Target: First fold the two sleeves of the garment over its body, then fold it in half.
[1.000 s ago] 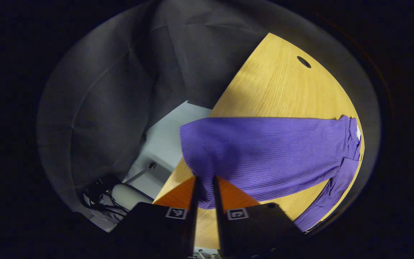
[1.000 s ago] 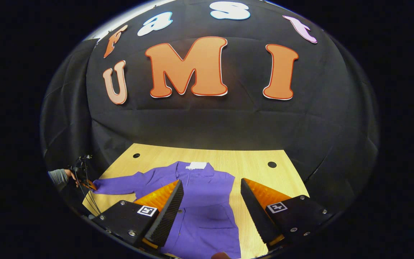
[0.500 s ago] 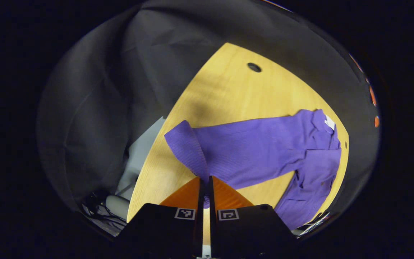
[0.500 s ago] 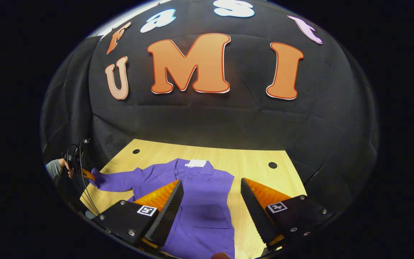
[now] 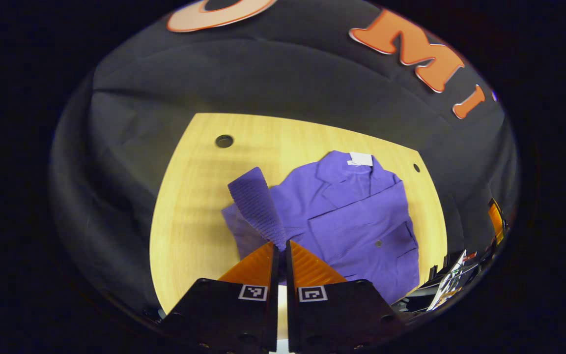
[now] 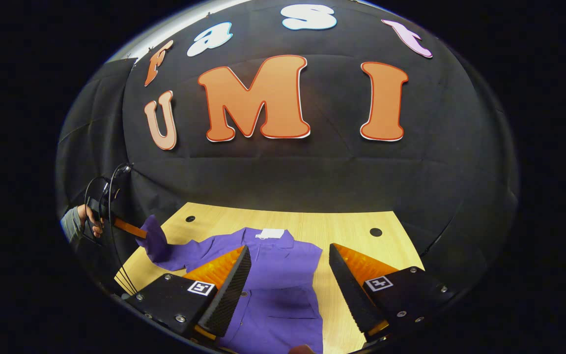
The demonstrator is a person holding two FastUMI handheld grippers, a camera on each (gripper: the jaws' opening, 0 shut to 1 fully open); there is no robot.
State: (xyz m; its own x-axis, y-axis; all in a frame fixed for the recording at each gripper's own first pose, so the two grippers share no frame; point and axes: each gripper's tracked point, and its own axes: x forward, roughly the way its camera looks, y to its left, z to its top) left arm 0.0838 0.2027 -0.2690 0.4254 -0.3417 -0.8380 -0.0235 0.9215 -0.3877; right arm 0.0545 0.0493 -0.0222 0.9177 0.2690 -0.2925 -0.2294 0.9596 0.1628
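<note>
Lifting the purple sleeve off the desk, the left hand-held gripper pinches its cuff while the right hand-held gripper waits wide open

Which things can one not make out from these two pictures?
- Garment, right gripper view: the right gripper fingers cover its lower part; the hem is cut off at the edge.
- Sleeve cuff, left gripper view: its end disappears between the left gripper fingers.
- Collar label: too small to read.
- Hand: mostly cut off by the edge.
</note>
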